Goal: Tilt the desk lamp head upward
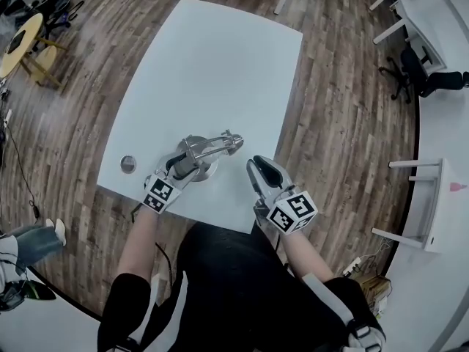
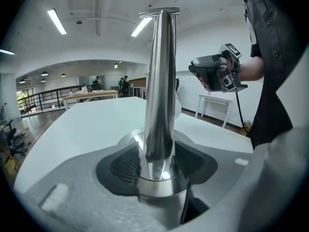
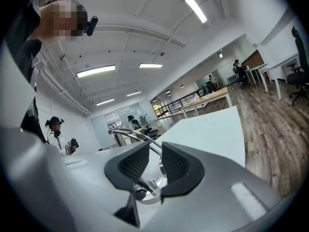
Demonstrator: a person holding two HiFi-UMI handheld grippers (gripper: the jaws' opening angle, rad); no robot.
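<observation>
A chrome desk lamp [image 1: 205,152] stands near the front edge of the white table [image 1: 220,64], with its head [image 1: 233,144] pointing right. My left gripper [image 1: 183,169] reaches in at the lamp's base. In the left gripper view the upright stem [image 2: 159,81] rises between the wide-apart pads [image 2: 126,164], which do not press on it, so the left gripper [image 2: 157,166] is open. My right gripper [image 1: 258,169] hovers just right of the lamp head, apart from it. Its jaws [image 3: 155,166] stand a little apart with nothing between them; the lamp's curved arm [image 3: 128,133] shows beyond.
A round cable hole [image 1: 128,164] sits in the table's front left corner. Wooden floor surrounds the table. White desks [image 1: 432,196] and a black office chair [image 1: 410,72] stand at the right, and a yellow round table [image 1: 22,39] at the far left.
</observation>
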